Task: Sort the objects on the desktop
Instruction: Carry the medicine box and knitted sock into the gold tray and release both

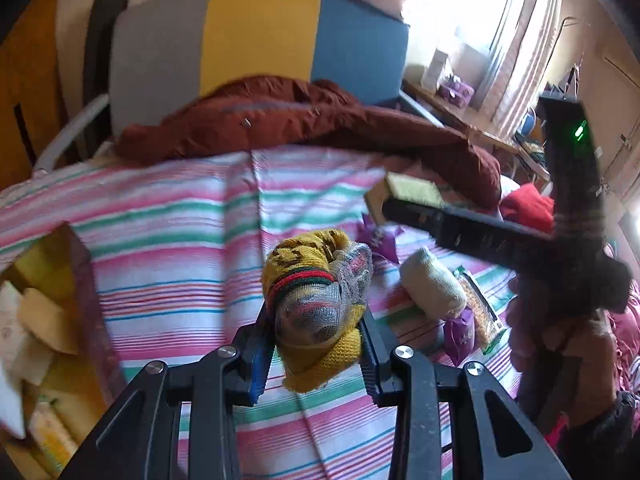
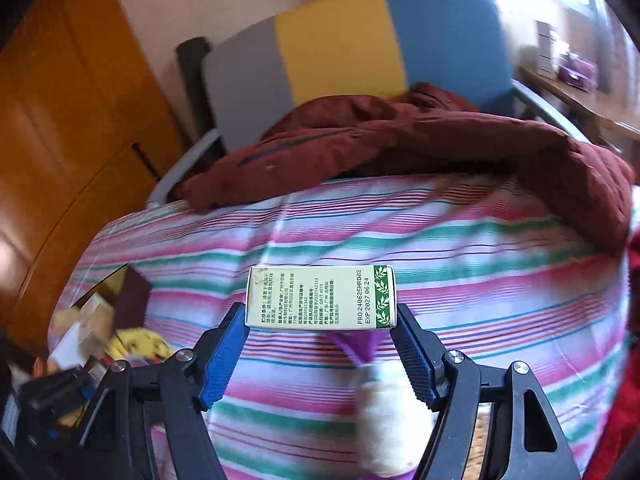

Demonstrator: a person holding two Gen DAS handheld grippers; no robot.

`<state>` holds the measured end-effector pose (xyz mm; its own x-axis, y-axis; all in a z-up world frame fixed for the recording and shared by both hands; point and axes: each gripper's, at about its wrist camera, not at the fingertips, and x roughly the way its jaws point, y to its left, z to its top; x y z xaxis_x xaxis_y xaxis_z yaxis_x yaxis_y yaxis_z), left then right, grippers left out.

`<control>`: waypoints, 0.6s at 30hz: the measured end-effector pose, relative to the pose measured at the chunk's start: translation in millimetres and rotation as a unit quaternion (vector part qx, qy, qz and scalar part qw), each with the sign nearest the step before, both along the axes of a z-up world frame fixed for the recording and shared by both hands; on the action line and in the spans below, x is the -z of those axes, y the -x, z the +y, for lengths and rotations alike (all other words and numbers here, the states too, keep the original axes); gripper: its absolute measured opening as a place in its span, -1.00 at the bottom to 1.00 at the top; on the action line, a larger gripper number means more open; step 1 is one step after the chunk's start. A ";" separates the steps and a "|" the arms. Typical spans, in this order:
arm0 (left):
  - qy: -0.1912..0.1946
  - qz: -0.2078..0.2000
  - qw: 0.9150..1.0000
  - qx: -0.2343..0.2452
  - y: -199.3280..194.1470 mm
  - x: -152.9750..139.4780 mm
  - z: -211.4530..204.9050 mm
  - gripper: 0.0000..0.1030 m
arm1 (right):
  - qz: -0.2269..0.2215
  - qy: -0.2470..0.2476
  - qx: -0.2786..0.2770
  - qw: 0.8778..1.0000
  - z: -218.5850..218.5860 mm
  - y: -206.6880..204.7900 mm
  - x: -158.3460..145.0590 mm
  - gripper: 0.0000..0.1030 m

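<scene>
My left gripper (image 1: 316,328) is shut on a rolled yellow sock bundle (image 1: 316,292) with a red-green band and grey mesh, held above the striped bedsheet (image 1: 180,220). My right gripper (image 2: 322,320) is shut on a pale green printed box (image 2: 322,297), held above the sheet; it shows in the left wrist view (image 1: 412,190) at the right, with the box (image 1: 408,186) at its tip. A white sock roll (image 1: 432,282), purple sachets (image 1: 378,238) and a clear packet of grains (image 1: 480,308) lie on the sheet at right.
An open cardboard box (image 1: 48,320) with mixed items sits at the left edge, also in the right wrist view (image 2: 104,320). A maroon jacket (image 1: 300,120) lies across the far end by a grey-yellow-blue headboard (image 1: 260,36). A wooden wardrobe (image 2: 80,120) stands left.
</scene>
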<state>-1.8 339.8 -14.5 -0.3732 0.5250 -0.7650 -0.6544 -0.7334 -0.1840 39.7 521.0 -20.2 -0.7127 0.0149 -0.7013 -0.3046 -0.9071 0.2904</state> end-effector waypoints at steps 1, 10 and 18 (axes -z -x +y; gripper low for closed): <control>-0.004 0.007 1.000 -0.002 -1.8 -6.6 -7.4 -0.28 | 0.002 0.001 -0.007 1.000 -3.5 0.8 -0.1 0.41; -0.019 0.045 0.997 -0.053 2.4 -43.8 -77.9 -0.28 | 0.002 -0.004 -0.044 0.999 -29.2 3.7 0.0 0.41; -0.033 0.056 0.989 -0.131 25.1 -60.0 -169.8 -0.28 | -0.021 -0.027 -0.040 0.999 -42.9 9.7 4.8 0.40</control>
